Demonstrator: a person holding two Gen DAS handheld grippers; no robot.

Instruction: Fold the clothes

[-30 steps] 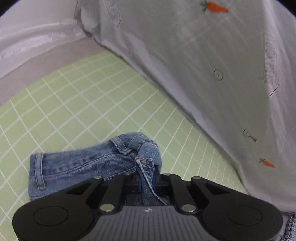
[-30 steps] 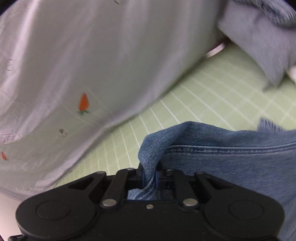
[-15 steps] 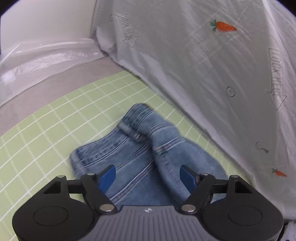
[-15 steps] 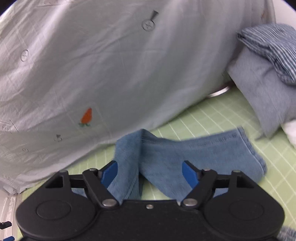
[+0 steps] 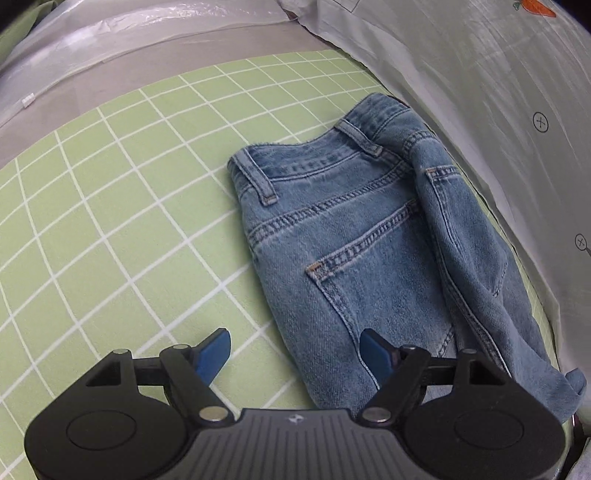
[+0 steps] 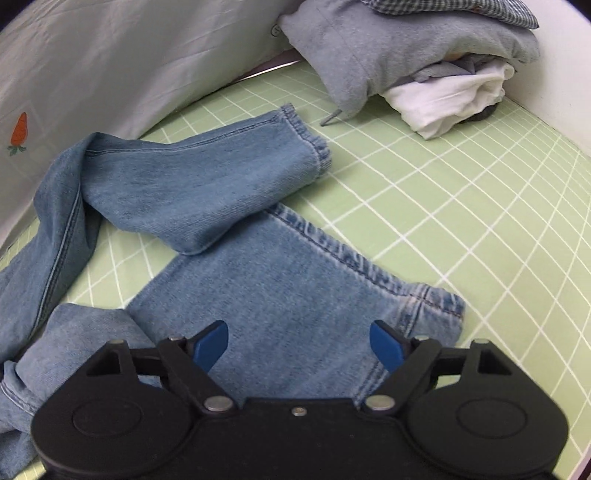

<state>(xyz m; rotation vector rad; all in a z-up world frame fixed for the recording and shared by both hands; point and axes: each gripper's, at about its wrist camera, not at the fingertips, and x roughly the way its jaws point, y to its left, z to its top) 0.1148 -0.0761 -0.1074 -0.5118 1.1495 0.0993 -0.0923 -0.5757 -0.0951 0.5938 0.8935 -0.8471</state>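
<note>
A pair of blue jeans (image 5: 373, 236) lies on the green grid mat (image 5: 110, 221). The left wrist view shows the waistband and back pocket end, lying flat. My left gripper (image 5: 295, 352) is open and empty just above the near edge of the jeans. The right wrist view shows the two legs (image 6: 295, 291): one lies flat under my gripper, the other (image 6: 207, 181) is bent across it with its hem towards the back. My right gripper (image 6: 299, 345) is open and empty over the flat leg.
A pale sheet with carrot prints (image 5: 498, 92) hangs along the mat's far side and shows in the right wrist view (image 6: 110, 62). A pile of clothes (image 6: 417, 55), grey, white and checked, sits at the back right corner. A clear plastic cover (image 5: 110, 33) lies beyond the mat.
Both grippers were shut on the jeans a second ago. They opened and let the jeans drop onto the mat, then drew back; the jeans now lie spread out.
</note>
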